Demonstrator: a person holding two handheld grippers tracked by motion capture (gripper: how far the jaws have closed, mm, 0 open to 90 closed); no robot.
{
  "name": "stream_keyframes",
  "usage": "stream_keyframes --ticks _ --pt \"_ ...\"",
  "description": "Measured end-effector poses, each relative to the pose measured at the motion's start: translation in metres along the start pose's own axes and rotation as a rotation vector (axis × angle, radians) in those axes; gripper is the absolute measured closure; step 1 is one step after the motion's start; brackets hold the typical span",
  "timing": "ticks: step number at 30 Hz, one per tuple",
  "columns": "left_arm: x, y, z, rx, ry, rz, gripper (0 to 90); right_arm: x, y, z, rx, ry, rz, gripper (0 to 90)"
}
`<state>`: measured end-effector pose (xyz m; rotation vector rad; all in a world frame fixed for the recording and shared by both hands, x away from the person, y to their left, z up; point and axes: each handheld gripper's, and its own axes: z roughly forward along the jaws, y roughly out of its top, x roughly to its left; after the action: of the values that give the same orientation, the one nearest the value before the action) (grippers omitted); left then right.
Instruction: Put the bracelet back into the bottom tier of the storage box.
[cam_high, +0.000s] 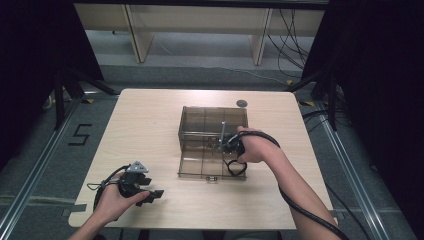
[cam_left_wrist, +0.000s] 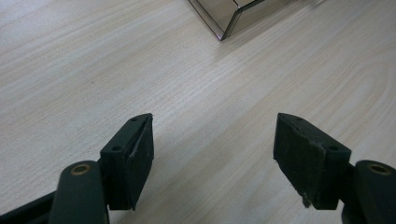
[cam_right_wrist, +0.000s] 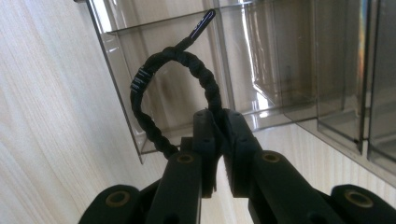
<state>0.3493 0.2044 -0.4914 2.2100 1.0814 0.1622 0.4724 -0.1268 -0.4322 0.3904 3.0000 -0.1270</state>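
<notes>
Left claw: my left claw (cam_high: 156, 194) lay low over the near-left part of the bench (cam_high: 150, 120), held in my left hand (cam_high: 116, 200), pointing right. Its jaws stood wide apart with nothing between them, and in the left gripper view (cam_left_wrist: 212, 154) bare wood showed under the gap.

Left arm: my forearm came in from the near edge at the left, and the hand wrapped the body of the claw, with the grey plate (cam_high: 137, 167) on top.

Right claw: my right claw (cam_high: 231, 145) was clamped on a black braided cord loop (cam_right_wrist: 154, 93). In the right gripper view the jaws (cam_right_wrist: 219, 135) were pressed together on the cord, with the loop curving up to the left of them.

Right arm: my right forearm reached in from the near right toward the middle of the bench, and my right hand (cam_high: 255, 147) was at the right side of the box.

Cord loop: in the high view it hung (cam_high: 235, 167) just under my right hand, over the near-right part of the box's open lid.

Box: a smoky clear compartment box (cam_high: 200, 131) stood mid-bench with its lid laid open toward me.

Far edge: a small dark round disc (cam_high: 242, 103) lay just beyond the box.
</notes>
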Motion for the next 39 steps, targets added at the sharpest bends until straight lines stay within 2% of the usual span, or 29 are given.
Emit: stream_keyframes --ticks 2,3,4,5,6,7,8,11,12,14,16,17,18,19,20,23,26,28,30,34,35,39 --pt "0.0 0.0 0.0 0.0 0.0 0.0 28.9 0.0 0.0 0.0 0.006 0.005 0.003 84.8" --pt "0.0 0.0 0.0 0.001 -0.001 0.001 28.9 0.0 0.002 0.001 0.008 0.001 -0.02 84.9" --pt "0.001 0.0 -0.001 0.015 -0.007 0.016 28.9 0.002 0.002 0.003 0.02 0.011 0.001 84.9" --pt "0.001 -0.001 0.002 -0.015 -0.022 -0.001 28.9 0.002 0.003 0.005 0.009 0.019 -0.009 84.9" --pt "0.001 -0.001 0.002 -0.011 -0.026 0.002 28.9 0.002 0.003 0.005 0.009 0.019 -0.009 84.9" --pt "0.001 -0.001 0.002 -0.011 -0.028 0.0 28.9 0.001 0.004 0.004 0.016 -0.01 -0.038 84.9" --pt "0.001 -0.001 0.002 -0.011 -0.027 0.001 28.9 -0.001 0.004 0.005 0.009 -0.011 -0.068 84.9" --pt "0.001 -0.001 0.002 -0.01 -0.027 0.001 28.9 0.002 0.006 0.006 0.028 -0.01 -0.048 84.9" --pt "0.001 -0.001 0.002 -0.01 -0.027 0.0 28.9 0.003 0.006 0.007 0.031 0.007 -0.028 84.9" --pt "0.001 -0.001 0.002 -0.01 -0.028 0.001 28.9 0.003 0.008 0.007 0.049 0.007 -0.037 84.9" --pt "0.001 0.0 0.002 -0.01 -0.025 0.01 28.9 0.004 0.008 0.01 0.033 0.017 -0.031 84.9" --pt "0.001 -0.001 0.002 -0.01 -0.025 0.01 28.9 0.004 0.01 0.008 0.055 0.003 -0.043 84.9" --pt "0.001 0.0 0.001 -0.005 -0.025 0.01 28.9 0.003 0.011 0.01 0.039 -0.01 -0.08 84.9" --pt "0.001 0.0 0.002 -0.007 -0.025 0.01 28.9 0.005 0.011 0.01 0.058 0.004 -0.047 84.9" --pt "0.001 -0.001 0.002 -0.009 -0.024 0.009 28.9 0.006 0.012 0.012 0.069 0.01 -0.041 84.9" --pt "0.001 -0.001 0.002 -0.009 -0.025 0.01 28.9 0.006 0.012 0.013 0.064 0.006 -0.047 84.9" --pt "0.001 0.0 0.002 -0.008 -0.023 0.008 28.9 0.004 0.013 0.016 0.024 0.022 -0.065 84.9" --pt "0.001 0.0 0.002 -0.007 -0.024 0.006 28.9 0.006 0.013 0.015 0.04 0.028 -0.037 84.9" --pt "0.001 0.0 0.002 -0.006 -0.024 0.007 28.9 0.005 0.013 0.014 0.059 0.012 -0.042 84.9" --pt "0.001 0.0 0.002 -0.001 -0.025 0.012 28.9 0.004 0.014 0.015 0.046 0.012 -0.049 84.9" --pt "0.001 0.0 0.002 0.0 -0.024 0.013 28.9 0.003 0.014 0.015 0.045 0.008 -0.065 84.9" --pt "0.001 0.0 0.002 0.003 -0.027 0.013 28.9 0.004 0.013 0.017 0.034 0.019 -0.035 84.9"
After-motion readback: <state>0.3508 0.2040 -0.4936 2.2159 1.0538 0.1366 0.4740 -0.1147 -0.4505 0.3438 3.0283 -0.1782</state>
